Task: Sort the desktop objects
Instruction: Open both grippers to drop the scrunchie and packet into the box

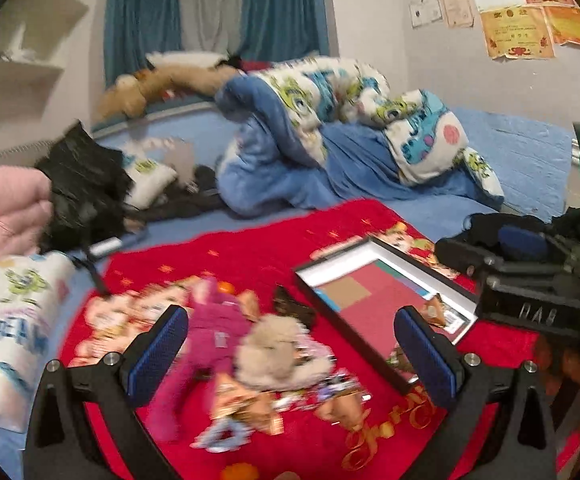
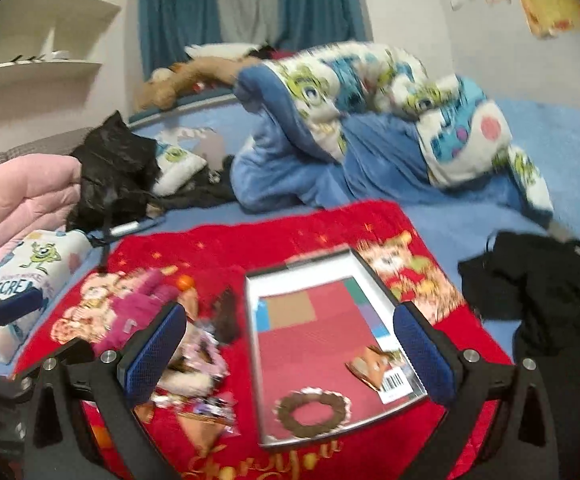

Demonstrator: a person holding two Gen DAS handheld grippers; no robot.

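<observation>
Both grippers, left gripper (image 1: pixel 290 354) and right gripper (image 2: pixel 290 350), fingers apart and empty; blur and the loose toy pile (image 1: pixel 250 344) beside the tray (image 2: pixel 370 284) on the red blanket (image 2: pixel 250 244) risk a mis-grab.

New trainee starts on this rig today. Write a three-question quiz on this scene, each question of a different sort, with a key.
1. True or false: the brown ring-shaped scrunchie lies inside the shallow black-framed tray.
2. Which side of the tray holds the pink plush toy: A left, B right?
3. Fill in: the left tool and the right tool are both ____, holding nothing.

Key: 1 true; 2 A; 3 open.
</observation>
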